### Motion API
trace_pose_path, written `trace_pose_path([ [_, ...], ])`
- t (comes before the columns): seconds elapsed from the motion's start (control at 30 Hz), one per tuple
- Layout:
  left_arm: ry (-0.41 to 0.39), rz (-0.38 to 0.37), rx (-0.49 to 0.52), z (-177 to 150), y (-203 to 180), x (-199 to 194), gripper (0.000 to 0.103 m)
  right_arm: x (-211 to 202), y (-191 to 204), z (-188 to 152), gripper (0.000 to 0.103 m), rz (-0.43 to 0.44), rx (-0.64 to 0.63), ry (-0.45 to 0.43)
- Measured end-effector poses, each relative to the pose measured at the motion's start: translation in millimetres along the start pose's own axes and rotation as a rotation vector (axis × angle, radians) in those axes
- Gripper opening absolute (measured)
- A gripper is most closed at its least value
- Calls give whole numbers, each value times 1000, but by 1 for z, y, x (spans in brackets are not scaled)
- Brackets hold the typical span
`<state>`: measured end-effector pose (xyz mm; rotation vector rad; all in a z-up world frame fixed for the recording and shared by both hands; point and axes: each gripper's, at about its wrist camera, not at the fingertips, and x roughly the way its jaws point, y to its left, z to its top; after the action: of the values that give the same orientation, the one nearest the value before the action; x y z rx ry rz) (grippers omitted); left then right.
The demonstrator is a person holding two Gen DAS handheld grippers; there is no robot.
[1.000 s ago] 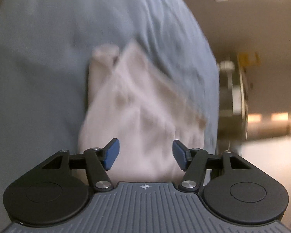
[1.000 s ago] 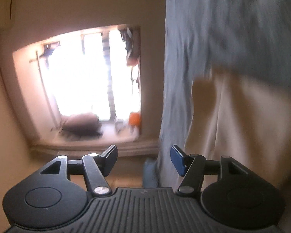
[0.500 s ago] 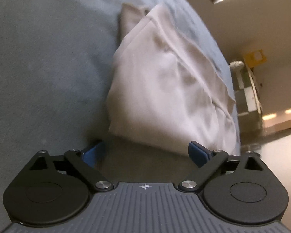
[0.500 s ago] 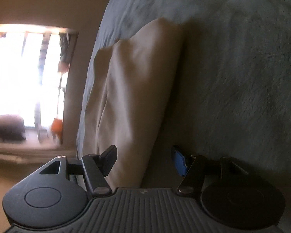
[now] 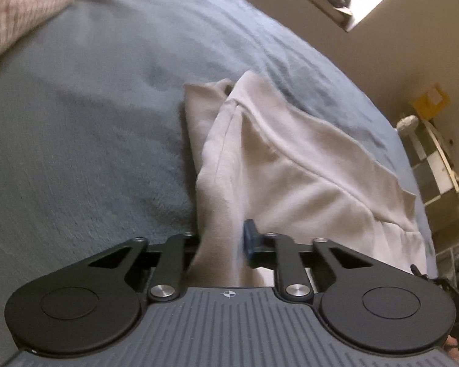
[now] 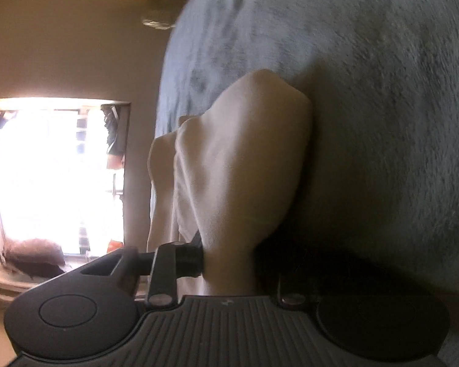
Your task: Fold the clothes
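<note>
Left wrist: left tool [image 5: 220, 238] closing on beige garment [image 5: 290, 177]; right tool [image 6: 229, 260] closing on it too.

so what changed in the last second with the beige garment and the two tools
Both tools came down onto the beige garment and are closing on its near edge: left tool and right tool now have cloth between their fingers. The garment is still on the grey blanket.

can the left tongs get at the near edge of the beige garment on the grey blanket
Yes, it looks so. The left tongs already have the near edge of the beige folded cotton garment between them, closing on a raised fold. Nothing else lies on the grey fleece blanket in their way.
</note>
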<state>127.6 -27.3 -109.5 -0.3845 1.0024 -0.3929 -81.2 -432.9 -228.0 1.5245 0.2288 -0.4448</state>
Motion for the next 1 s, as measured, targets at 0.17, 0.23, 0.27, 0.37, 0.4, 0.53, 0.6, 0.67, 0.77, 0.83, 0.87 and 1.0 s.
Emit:
trace_pose_path([
  [0.17, -43, -42, 56, 7, -4, -26, 11, -21, 10, -5, 24, 50, -47, 43],
  [0.23, -35, -38, 76, 6, 0, -40, 11, -41, 12, -12, 24, 61, -52, 78],
  [0.27, -21, -35, 89, 4, 4, -50, 11, -51, 13, -16, 24, 67, -55, 95],
  [0.37, 26, -28, 138, -3, 18, -75, 11, -82, 10, -35, 24, 67, -72, 176],
  [0.4, 45, -24, 154, -7, 25, -86, 11, -92, 7, -42, 24, 59, -72, 210],
  [0.53, 149, 22, 197, -31, 66, -130, 11, -133, -17, -75, 24, 33, -91, 399],
  [0.6, 229, 31, 190, -41, 87, -136, 14, -140, -29, -85, 26, -9, -107, 483],
  [0.67, 252, 59, 155, -47, 107, -136, 15, -143, -37, -91, 31, -95, -160, 546],
  [0.77, 243, 105, 92, -47, 133, -140, 34, -147, -40, -77, 40, -165, -203, 601],
  [0.83, 225, 90, 52, -41, 143, -154, 38, -159, -26, -62, 53, -213, -274, 643],
  [0.87, 215, 86, 43, -39, 148, -161, 41, -166, -16, -54, 58, -249, -333, 664],
  [1.0, 138, 138, 65, -28, 149, -184, 52, -199, 29, -29, 63, -363, -559, 685],
])
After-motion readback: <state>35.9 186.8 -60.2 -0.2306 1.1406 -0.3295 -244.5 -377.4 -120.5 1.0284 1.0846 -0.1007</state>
